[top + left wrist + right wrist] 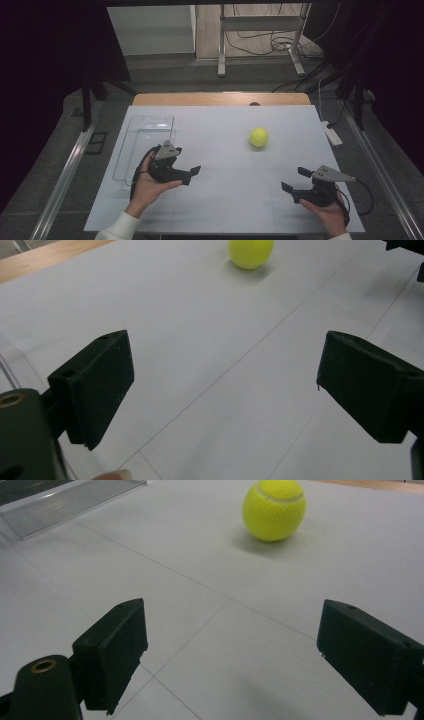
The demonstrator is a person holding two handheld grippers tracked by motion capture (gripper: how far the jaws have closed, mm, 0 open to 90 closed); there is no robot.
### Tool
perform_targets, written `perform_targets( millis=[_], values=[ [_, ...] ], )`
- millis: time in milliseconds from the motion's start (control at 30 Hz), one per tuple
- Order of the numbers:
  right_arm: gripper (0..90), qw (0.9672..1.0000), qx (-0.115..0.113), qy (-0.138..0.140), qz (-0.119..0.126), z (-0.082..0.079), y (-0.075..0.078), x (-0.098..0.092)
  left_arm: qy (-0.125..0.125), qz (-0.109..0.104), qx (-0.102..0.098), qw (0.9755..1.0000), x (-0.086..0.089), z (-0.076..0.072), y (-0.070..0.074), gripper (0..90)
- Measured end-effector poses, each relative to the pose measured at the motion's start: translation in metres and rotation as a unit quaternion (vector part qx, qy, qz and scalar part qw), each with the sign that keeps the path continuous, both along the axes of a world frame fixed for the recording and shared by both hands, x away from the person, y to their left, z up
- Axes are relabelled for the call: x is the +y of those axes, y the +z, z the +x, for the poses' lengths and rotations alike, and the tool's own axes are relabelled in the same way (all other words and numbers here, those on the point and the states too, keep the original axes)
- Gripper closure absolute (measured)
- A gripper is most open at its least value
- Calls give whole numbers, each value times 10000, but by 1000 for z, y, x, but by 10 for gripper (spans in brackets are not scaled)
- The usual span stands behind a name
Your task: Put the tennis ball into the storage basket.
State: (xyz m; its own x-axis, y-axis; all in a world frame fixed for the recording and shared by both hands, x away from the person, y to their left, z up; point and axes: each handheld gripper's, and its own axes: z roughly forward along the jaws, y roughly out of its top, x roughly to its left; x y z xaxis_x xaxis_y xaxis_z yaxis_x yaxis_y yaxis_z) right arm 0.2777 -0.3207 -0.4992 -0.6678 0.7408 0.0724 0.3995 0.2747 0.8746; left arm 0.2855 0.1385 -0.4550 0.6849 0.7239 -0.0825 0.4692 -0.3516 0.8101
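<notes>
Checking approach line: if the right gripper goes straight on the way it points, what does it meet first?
Probably the tennis ball. The right gripper has its jaws open with bare white table ahead, and the ball sits a little right of centre, so it might only be clipped.

Bare table [225, 165] before tennis ball [259, 137] (tray [145, 135] left).

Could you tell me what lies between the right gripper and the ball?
Nothing: in the right gripper view, bare white tabletop runs from the right gripper with open jaws to the ball.
</notes>
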Motion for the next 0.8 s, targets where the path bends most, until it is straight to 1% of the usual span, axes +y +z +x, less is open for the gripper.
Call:
perform_targets(
  millis=[533,800],
  values=[
    [127,10000,4,-5,-4,0,0,0,-77,64,51,9999,-11,10,-1,86],
    [127,10000,3,-4,16,0,-1,-1,-109,89,107,9998,-16,19,-2,85]
  ],
)
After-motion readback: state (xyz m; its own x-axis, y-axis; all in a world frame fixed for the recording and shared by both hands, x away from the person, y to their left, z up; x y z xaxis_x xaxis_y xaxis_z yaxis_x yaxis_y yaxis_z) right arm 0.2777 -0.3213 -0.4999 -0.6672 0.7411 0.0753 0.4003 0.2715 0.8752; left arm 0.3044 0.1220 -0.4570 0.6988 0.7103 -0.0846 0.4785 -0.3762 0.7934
